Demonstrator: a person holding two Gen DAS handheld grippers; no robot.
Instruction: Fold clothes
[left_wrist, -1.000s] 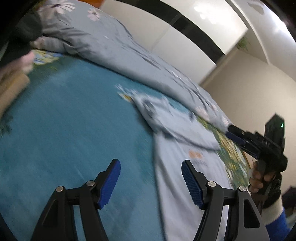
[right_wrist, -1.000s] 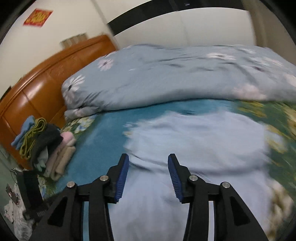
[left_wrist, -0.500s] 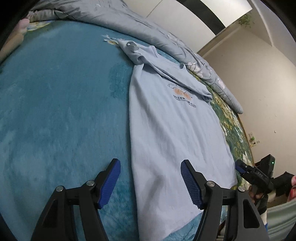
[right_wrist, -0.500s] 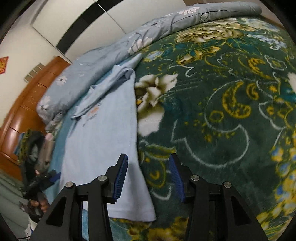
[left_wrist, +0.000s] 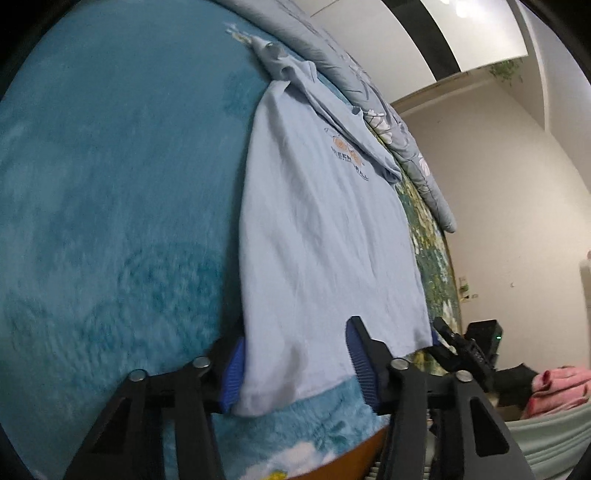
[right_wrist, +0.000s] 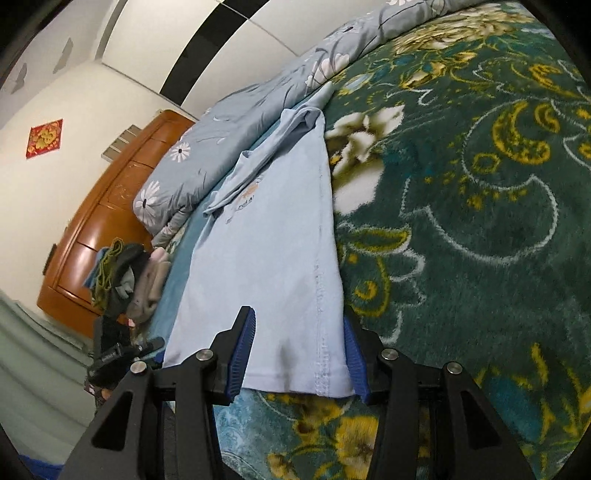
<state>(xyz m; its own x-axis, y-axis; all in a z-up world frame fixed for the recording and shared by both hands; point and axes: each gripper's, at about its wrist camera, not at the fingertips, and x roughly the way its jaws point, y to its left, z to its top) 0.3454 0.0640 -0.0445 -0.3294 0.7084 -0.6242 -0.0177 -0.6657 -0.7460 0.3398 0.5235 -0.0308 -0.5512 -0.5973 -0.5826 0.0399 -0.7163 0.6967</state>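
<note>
Both claws, left claw (left_wrist: 295, 363) and right claw (right_wrist: 299, 354), are straddling wide-open the hem corners of a pale blue T-shirt (left_wrist: 321, 236) stretching lengthwise toward the frame's top on the bed (left_wrist: 110, 184).

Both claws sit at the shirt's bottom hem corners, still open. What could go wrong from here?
1. The left claw straddles the light blue T-shirt at its hem corner; closing may also pinch the fuzzy blanket underneath.
2. The right claw spans a doubled, stitched hem edge; it might catch only one layer.
3. The sleeves and collar lie bunched against the floral duvet, so lifting the hem could drag that mess into the fold.
</note>
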